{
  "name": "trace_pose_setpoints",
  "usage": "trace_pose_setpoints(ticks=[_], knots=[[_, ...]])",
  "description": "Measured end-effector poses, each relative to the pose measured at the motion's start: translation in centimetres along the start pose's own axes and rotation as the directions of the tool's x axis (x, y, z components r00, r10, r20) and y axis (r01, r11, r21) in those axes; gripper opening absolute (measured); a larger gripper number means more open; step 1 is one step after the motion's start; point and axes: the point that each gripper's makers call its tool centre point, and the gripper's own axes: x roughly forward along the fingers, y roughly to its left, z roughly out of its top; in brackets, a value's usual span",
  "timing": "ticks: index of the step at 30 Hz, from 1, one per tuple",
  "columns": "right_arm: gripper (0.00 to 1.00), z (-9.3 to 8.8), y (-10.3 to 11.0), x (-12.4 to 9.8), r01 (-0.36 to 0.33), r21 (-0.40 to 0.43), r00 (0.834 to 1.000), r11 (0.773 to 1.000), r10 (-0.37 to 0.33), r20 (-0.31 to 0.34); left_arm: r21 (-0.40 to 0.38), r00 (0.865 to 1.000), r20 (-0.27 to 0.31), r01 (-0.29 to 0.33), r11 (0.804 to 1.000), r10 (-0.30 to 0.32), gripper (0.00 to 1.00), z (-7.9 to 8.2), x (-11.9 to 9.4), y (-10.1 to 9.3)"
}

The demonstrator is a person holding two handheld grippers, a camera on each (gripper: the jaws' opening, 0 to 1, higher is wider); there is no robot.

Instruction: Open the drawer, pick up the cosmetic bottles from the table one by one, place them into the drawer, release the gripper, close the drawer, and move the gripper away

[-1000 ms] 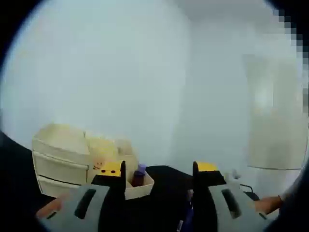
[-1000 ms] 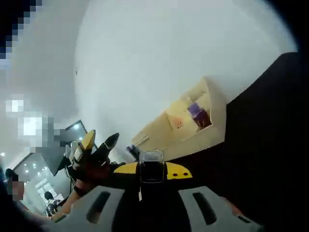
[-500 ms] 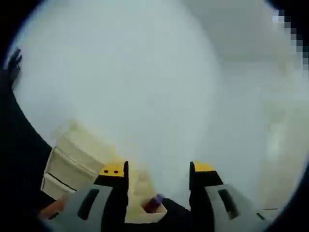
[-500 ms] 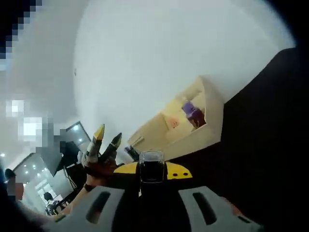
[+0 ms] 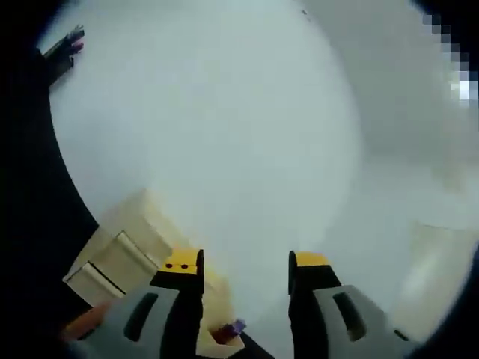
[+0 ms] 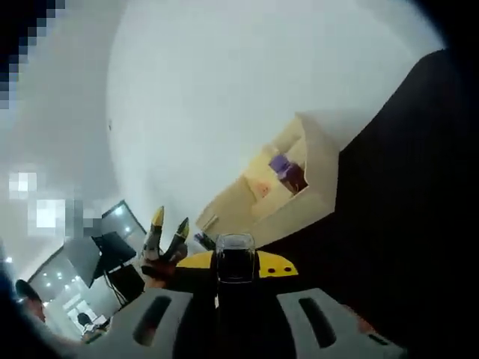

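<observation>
My right gripper (image 6: 236, 263) is shut on a dark cosmetic bottle (image 6: 235, 258) with a clear cap, held upright between the yellow-tipped jaws. Beyond it a cream drawer cabinet (image 6: 310, 161) stands on the black table (image 6: 408, 224), its drawer pulled out with a purple-capped bottle (image 6: 281, 166) inside. My left gripper (image 6: 167, 228) appears small at the left of the right gripper view. In the left gripper view the left gripper (image 5: 245, 262) stands open with nothing between its jaws, raised above the cabinet (image 5: 120, 250) and the purple-capped bottle (image 5: 229, 330) in the drawer.
A white wall (image 5: 224, 127) rises behind the cabinet. The closed lower drawers (image 5: 97, 273) face the table's dark surface. A dim room with lights and stands (image 6: 82, 262) lies far off. A person's fingers (image 5: 86, 323) hold the left gripper.
The left gripper view has tilted upward and rolled, so cabinet and drawer slid down in it. In the right gripper view the left gripper looks smaller and farther off. The right gripper still holds its bottle.
</observation>
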Motion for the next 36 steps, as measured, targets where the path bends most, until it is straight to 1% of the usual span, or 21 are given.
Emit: trace_pose_setpoints(ticks=[1,2,3,4,5,6,7,8,10,11,14,16,18,21,23,25,28,29,31,34,36], knots=[[0.16,0.0,0.0,0.1,0.000,-0.001,1.000,1.000,0.000,-0.001,-0.010,1.000,-0.002,-0.016,1.000,0.016,0.41,-0.2,-0.2,0.3],[0.16,0.0,0.0,0.1,0.001,0.002,1.000,1.000,-0.001,0.000,-0.060,0.999,-0.005,-0.046,0.997,0.046,0.41,-0.4,-0.4,0.8],[0.16,0.1,0.0,0.1,0.001,0.007,1.000,1.000,-0.001,0.000,-0.084,0.998,0.014,-0.063,0.994,0.064,0.41,-0.2,-0.6,1.0],[0.16,0.1,0.0,0.1,0.001,0.011,1.000,1.000,-0.001,0.000,-0.110,0.995,0.022,-0.092,0.990,0.094,0.41,-0.2,-0.8,1.5],[0.16,0.1,0.0,0.1,0.002,0.013,1.000,1.000,-0.002,-0.001,-0.145,0.991,0.010,-0.127,0.981,0.130,0.42,-0.4,-1.1,2.0],[0.16,0.1,0.0,0.1,0.003,0.013,1.000,1.000,-0.003,-0.001,-0.143,0.993,0.026,-0.107,0.984,0.112,0.43,0.7,-0.7,2.1],[0.16,0.0,0.0,0.1,0.004,0.012,1.000,1.000,-0.004,0.000,-0.144,0.992,0.034,-0.116,0.983,0.122,0.40,0.8,-0.7,2.4],[0.16,0.0,0.1,0.2,0.004,0.011,1.000,1.000,-0.004,0.000,-0.161,0.991,0.029,-0.128,0.979,0.134,0.40,1.2,-0.4,3.3],[0.16,0.0,0.1,0.1,0.004,0.014,1.000,1.000,-0.004,0.000,-0.197,0.990,0.042,-0.125,0.972,0.135,0.44,1.5,-0.3,3.9],[0.16,0.0,0.1,0.2,0.003,0.015,1.000,1.000,-0.003,0.000,-0.224,0.988,0.068,-0.118,0.967,0.137,0.46,2.0,-0.3,4.3],[0.16,0.1,0.1,0.2,0.005,0.014,1.000,1.000,-0.005,0.001,-0.302,0.983,0.112,-0.104,0.948,0.144,0.47,2.8,-0.3,5.4],[0.16,0.0,0.1,0.2,0.006,0.014,1.000,1.000,-0.006,0.002,-0.336,0.981,0.111,-0.114,0.935,0.159,0.47,3.1,0.0,6.4],[0.16,0.1,0.1,0.2,0.006,0.015,1.000,1.000,-0.006,0.001,-0.338,0.981,0.113,-0.113,0.934,0.159,0.47,3.0,0.2,6.8],[0.16,0.1,-0.2,0.4,0.005,0.018,1.000,1.000,-0.005,0.001,-0.342,0.978,0.144,-0.097,0.935,0.154,0.48,3.3,0.4,7.3],[0.16,0.1,-0.3,0.5,0.006,0.022,1.000,1.000,-0.006,0.000,-0.363,0.975,0.158,-0.092,0.927,0.159,0.57,3.8,1.1,8.4],[0.16,0.1,-0.4,0.6,0.006,0.023,1.000,1.000,-0.006,0.000,-0.371,0.973,0.169,-0.085,0.925,0.158,0.61,3.5,1.0,8.5],[0.16,0.0,-0.5,0.6,0.007,0.026,1.000,1.000,-0.007,-0.001,-0.390,0.969,0.183,-0.081,0.917,0.164,0.55,3.1,0.4,8.6],[0.16,0.1,-0.6,0.6,0.007,0.026,1.000,1.000,-0.007,-0.001,-0.400,0.965,0.209,-0.064,0.914,0.159,0.54,3.4,0.2,8.6],[0.16,0.1,-0.7,0.6,0.007,0.027,1.000,1.000,-0.007,-0.001,-0.414,0.965,0.210,-0.057,0.909,0.157,0.55,3.3,0.1,8.5],[0.16,0.1,-0.8,0.7,0.007,0.027,1.000,1.000,-0.007,-0.002,-0.402,0.968,0.204,-0.056,0.914,0.149,0.55,2.6,-0.1,7.7],[0.16,0.1,-0.8,0.7,0.007,0.027,1.000,1.000,-0.007,-0.002,-0.402,0.968,0.200,-0.056,0.914,0.148,0.55,2.3,0.1,8.0]])
